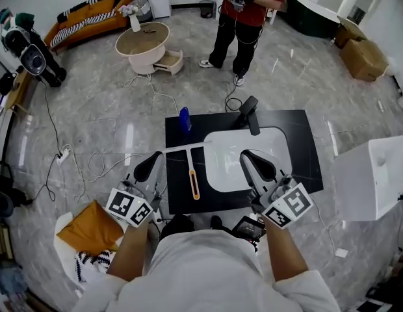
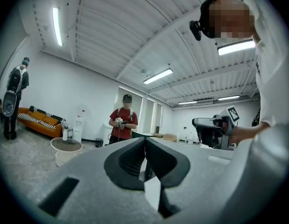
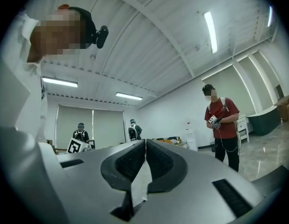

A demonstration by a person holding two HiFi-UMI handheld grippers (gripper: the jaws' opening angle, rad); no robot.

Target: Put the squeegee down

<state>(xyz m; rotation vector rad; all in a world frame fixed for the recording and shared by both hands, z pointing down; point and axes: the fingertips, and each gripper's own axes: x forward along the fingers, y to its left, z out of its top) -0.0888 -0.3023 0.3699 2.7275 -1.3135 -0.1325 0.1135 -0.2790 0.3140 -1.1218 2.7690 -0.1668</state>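
Observation:
The squeegee, white with an orange-marked handle, lies flat on the black table, left of the white basin. Its blade runs along the far end and the handle points back toward me. My left gripper hovers just left of it, shut and holding nothing. My right gripper is raised over the basin's near edge, also shut with nothing in it. In the left gripper view the jaws meet and point across the room. The right gripper view shows its jaws pressed together the same way.
A blue bottle stands at the table's far left corner. A black faucet sits behind the basin. A person in a red shirt stands beyond the table. A white box is at the right, and cables lie on the floor at the left.

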